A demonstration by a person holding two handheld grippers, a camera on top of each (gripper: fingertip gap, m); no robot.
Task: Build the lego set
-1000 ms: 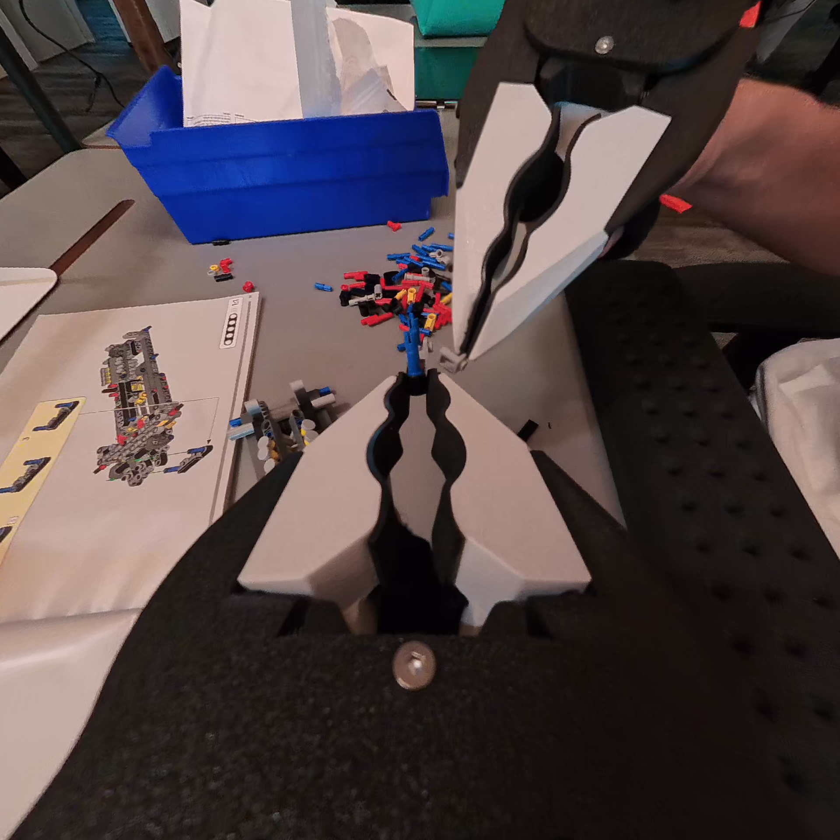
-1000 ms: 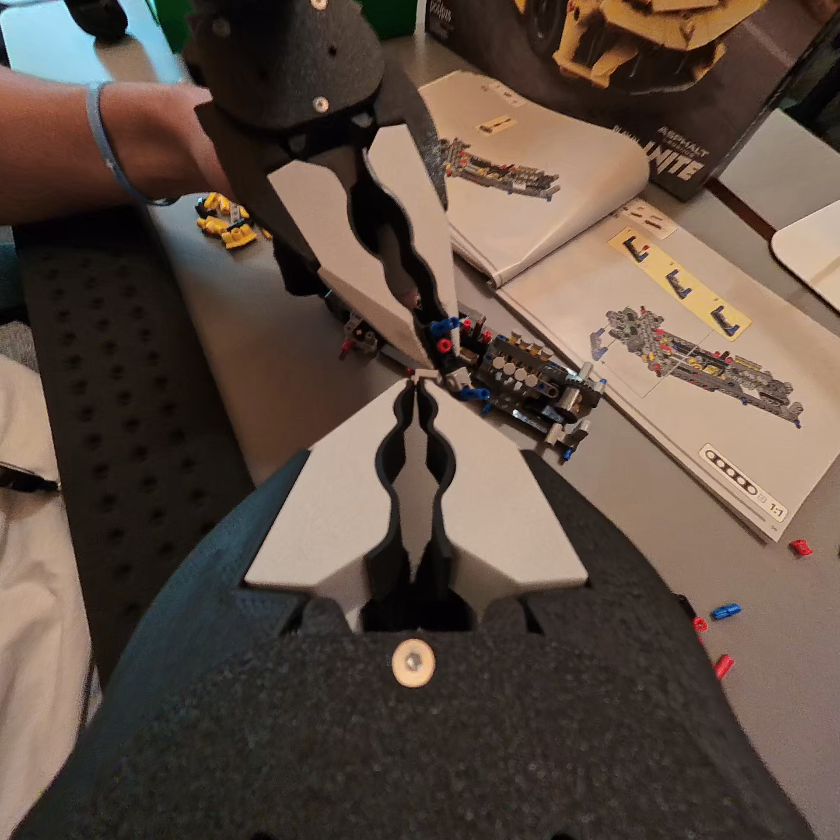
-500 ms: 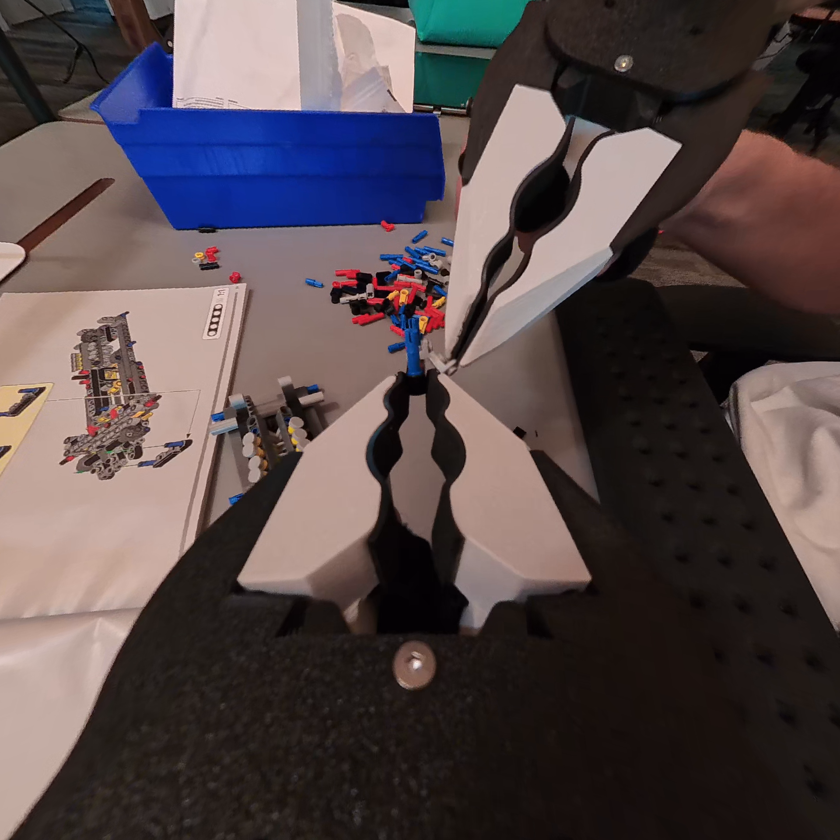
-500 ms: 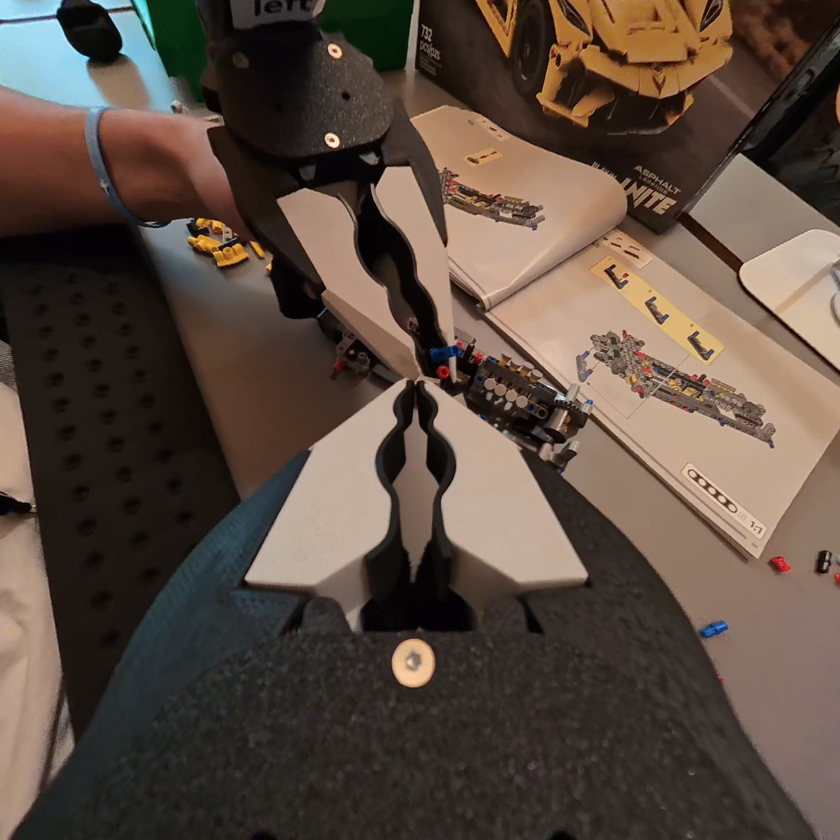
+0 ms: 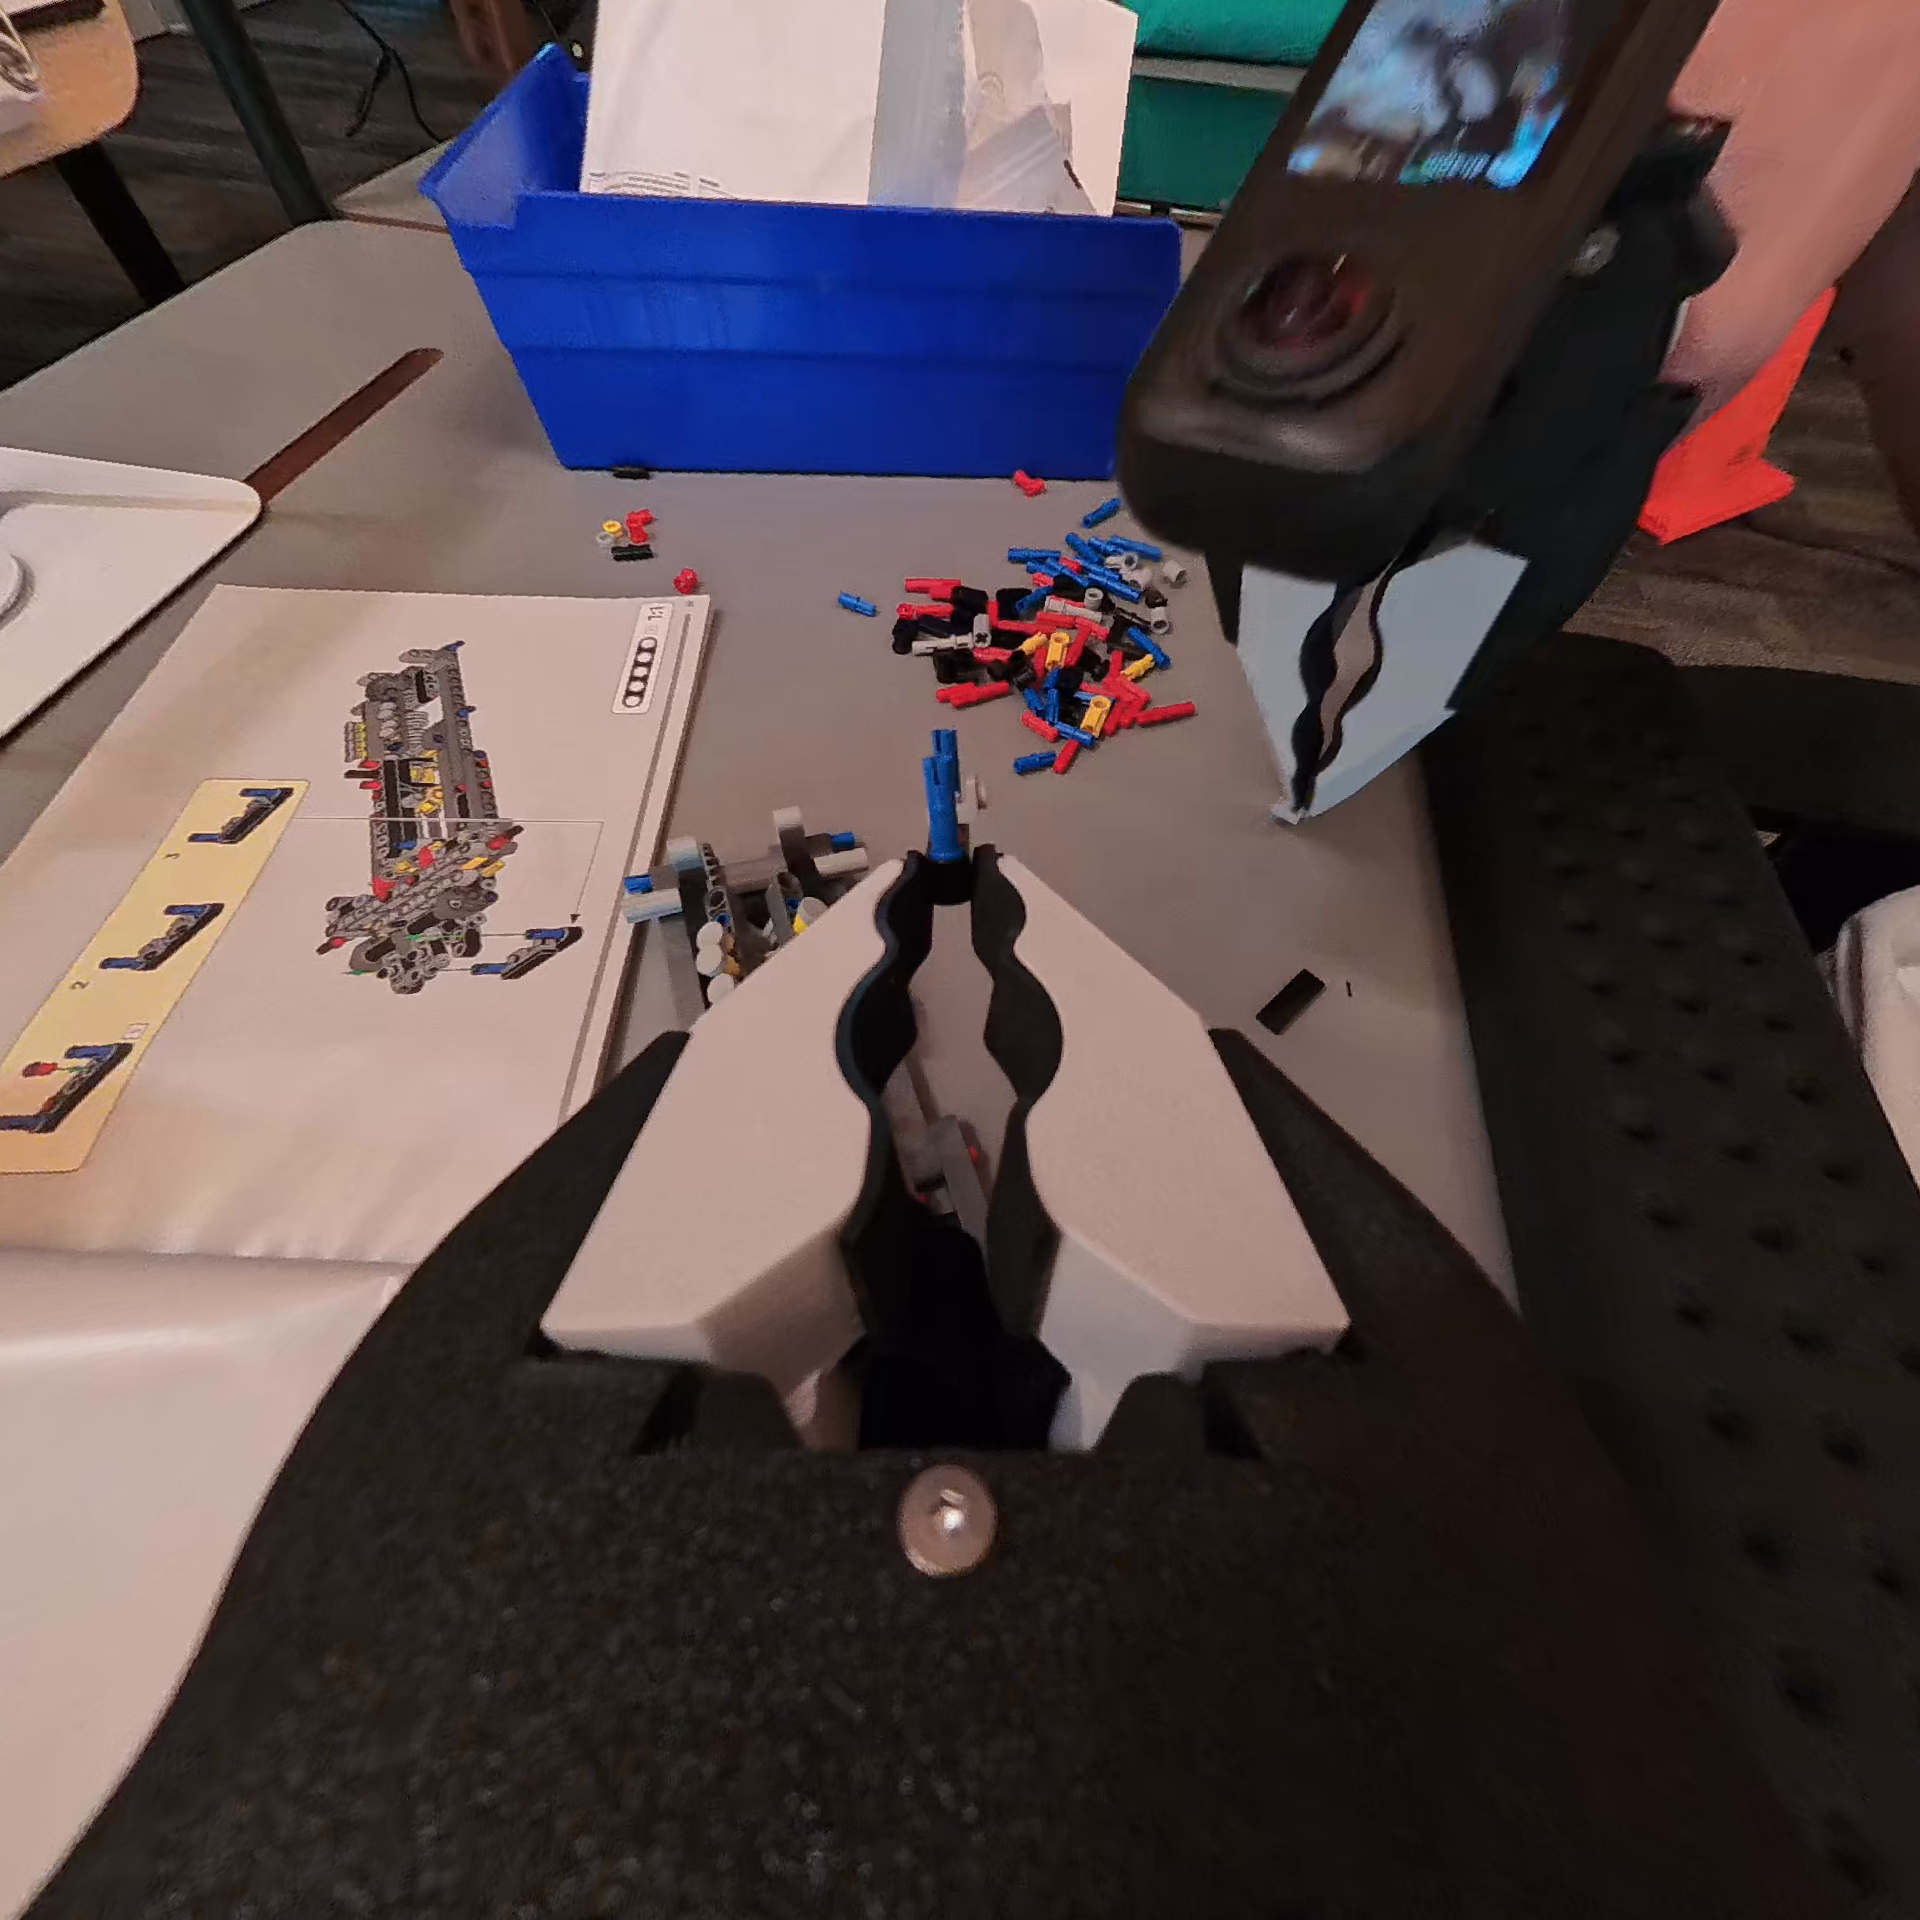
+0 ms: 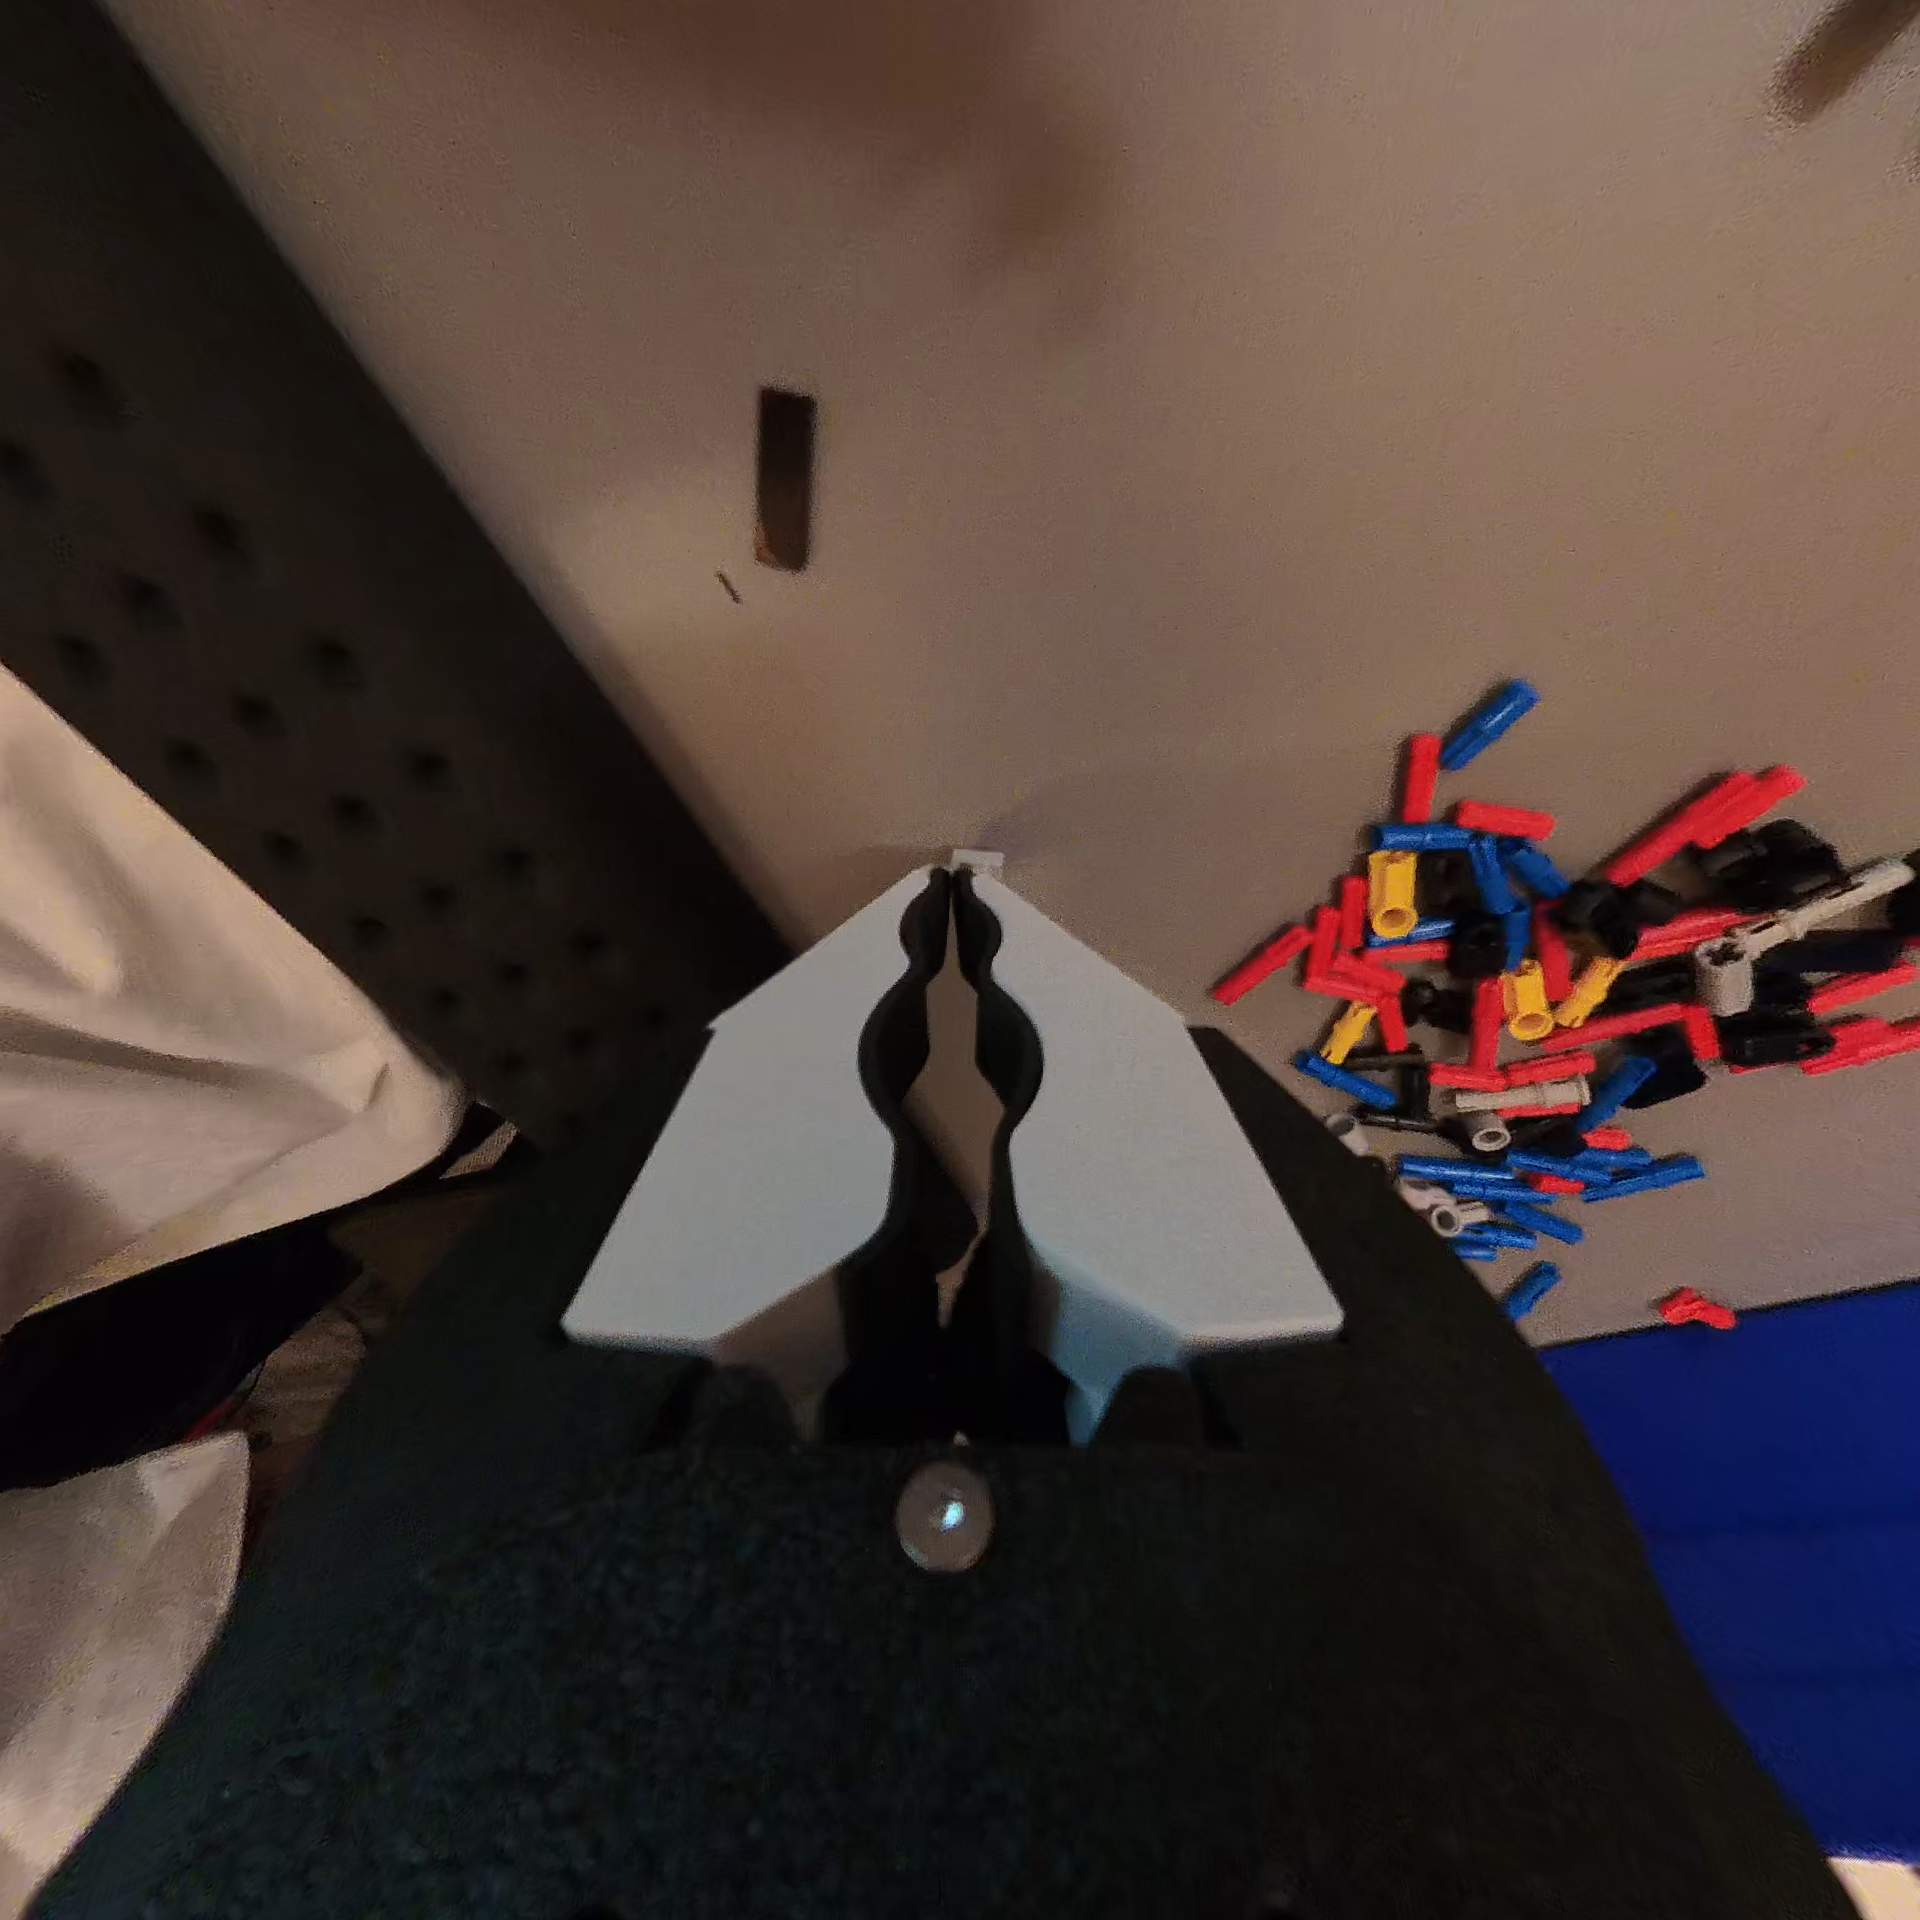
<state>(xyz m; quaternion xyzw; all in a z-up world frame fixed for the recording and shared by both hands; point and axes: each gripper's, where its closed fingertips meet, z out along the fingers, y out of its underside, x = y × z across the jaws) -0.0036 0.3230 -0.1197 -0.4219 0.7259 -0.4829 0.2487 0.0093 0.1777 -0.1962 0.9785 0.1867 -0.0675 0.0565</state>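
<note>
My left gripper (image 5: 945, 868) is shut on a blue pin (image 5: 942, 795) that sticks up from its tips, with a small grey bit (image 5: 972, 795) beside the pin. The part-built grey lego assembly (image 5: 743, 899) lies on the table just left of these tips. My right gripper (image 6: 961, 878) is shut, tips pointing down at the table, with a small light grey piece (image 6: 977, 858) at its tips. It also shows in the left wrist view (image 5: 1299, 805), off to the right of the left gripper. A pile of red, blue, black and yellow pins (image 5: 1039, 655) lies behind; it also shows in the right wrist view (image 6: 1538, 997).
The open instruction booklet (image 5: 364, 883) lies at the left and a blue bin (image 5: 821, 332) with white paper stands at the back. A loose black piece (image 5: 1288, 1003) lies on the table. A black perforated surface (image 5: 1662, 1039) borders the table on the right. A white tray (image 5: 104, 551) is at far left. The grippers' ends are close to 15 cm from one another. Measured from the fingertips, the loose black piece (image 5: 1288, 1003) is 7 cm or so from the right gripper and 12 cm from the left. My right wrist view (image 6: 780, 468) looks at it from another angle.
My right gripper has pulled away from the left gripper's tips, moving right and tilting down over the table beside the pin pile. The left gripper still holds the blue pin.
</note>
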